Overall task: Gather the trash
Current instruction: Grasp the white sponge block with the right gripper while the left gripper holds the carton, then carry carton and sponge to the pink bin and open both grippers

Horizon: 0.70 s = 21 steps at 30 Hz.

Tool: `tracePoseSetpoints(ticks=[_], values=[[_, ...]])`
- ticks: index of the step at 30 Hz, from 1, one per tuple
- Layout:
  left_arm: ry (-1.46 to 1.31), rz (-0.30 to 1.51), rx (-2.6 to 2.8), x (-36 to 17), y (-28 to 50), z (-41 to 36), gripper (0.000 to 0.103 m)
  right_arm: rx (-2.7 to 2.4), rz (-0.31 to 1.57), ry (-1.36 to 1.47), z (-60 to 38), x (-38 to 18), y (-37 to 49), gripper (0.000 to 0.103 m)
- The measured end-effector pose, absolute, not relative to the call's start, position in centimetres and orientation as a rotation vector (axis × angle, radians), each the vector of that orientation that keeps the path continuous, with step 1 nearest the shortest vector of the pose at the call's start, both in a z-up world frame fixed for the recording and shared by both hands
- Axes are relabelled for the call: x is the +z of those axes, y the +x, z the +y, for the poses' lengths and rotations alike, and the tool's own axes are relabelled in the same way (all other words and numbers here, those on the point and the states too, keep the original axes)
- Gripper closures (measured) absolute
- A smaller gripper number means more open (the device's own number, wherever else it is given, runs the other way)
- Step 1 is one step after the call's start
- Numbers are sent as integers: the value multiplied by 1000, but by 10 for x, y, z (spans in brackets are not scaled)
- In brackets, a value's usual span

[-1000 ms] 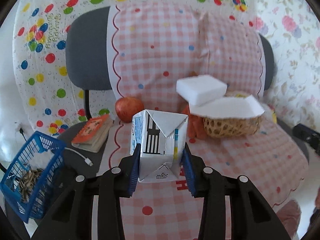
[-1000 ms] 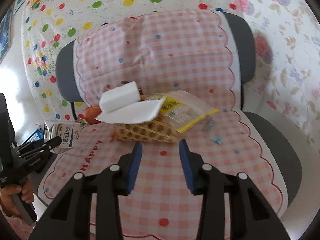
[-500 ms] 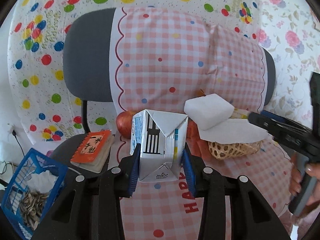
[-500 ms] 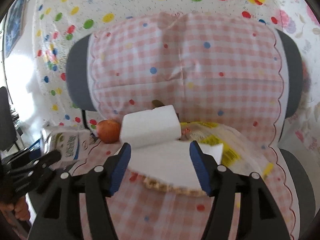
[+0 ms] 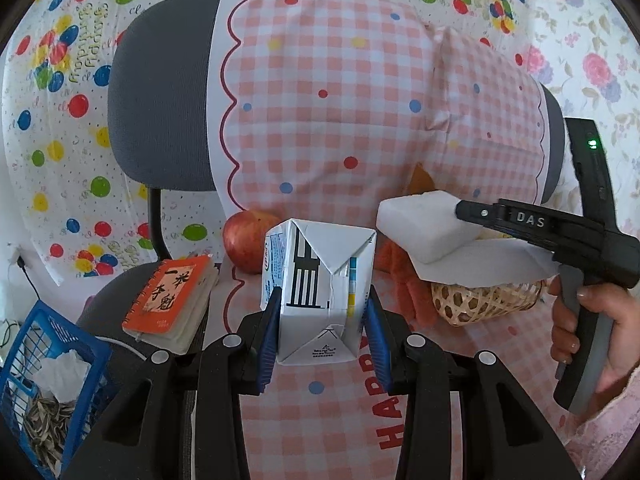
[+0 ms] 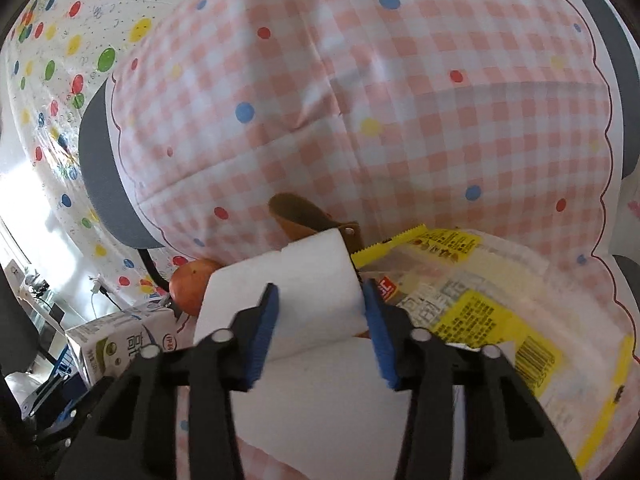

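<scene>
Your left gripper (image 5: pixel 322 330) is clamped on the milk carton (image 5: pixel 318 292); your right gripper (image 6: pixel 320 330) has just been closing, jaws pinching the white foam block (image 6: pixel 288 292) atop the wicker basket (image 5: pixel 486 300). Lift straight up, because the paper sheet (image 6: pixel 340 392) and yellow wrapper (image 6: pixel 480 312) sit just beside it and could drag along

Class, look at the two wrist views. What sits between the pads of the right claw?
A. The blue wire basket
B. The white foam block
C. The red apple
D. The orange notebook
B: in the right wrist view the right claw has its blue pads on either side of the white foam block, which lies on the white paper sheet.
</scene>
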<state>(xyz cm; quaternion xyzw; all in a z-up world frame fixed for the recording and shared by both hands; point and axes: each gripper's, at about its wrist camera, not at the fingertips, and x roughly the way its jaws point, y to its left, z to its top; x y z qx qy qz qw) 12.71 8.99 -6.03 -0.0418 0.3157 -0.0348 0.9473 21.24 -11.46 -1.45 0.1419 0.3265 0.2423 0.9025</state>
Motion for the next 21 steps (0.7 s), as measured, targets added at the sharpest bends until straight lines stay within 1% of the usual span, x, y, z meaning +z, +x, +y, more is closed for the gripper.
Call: tracePoseSetpoints(ticks=[1, 2, 6, 12, 15, 18, 21], values=[[-87, 645, -69, -61, 127, 90, 63, 503, 667, 297, -115, -14, 210, 78], [-86, 646, -67, -61, 126, 90, 63, 511, 666, 306, -116, -12, 208, 81], [-76, 635, -55, -56, 119, 89, 63, 519, 620, 292, -115, -1, 200, 87], [-67, 588, -37, -33, 94, 91, 63, 554, 467, 285, -123, 49, 161, 88], [-69, 555, -62, -17, 74, 87, 63, 555, 429, 253, -130, 66, 132, 88], [-62, 541, -97, -11, 57, 78, 63, 543, 422, 228, -142, 66, 101, 88], [-54, 543, -153, -14, 39, 60, 63, 522, 432, 208, -151, 53, 70, 88]])
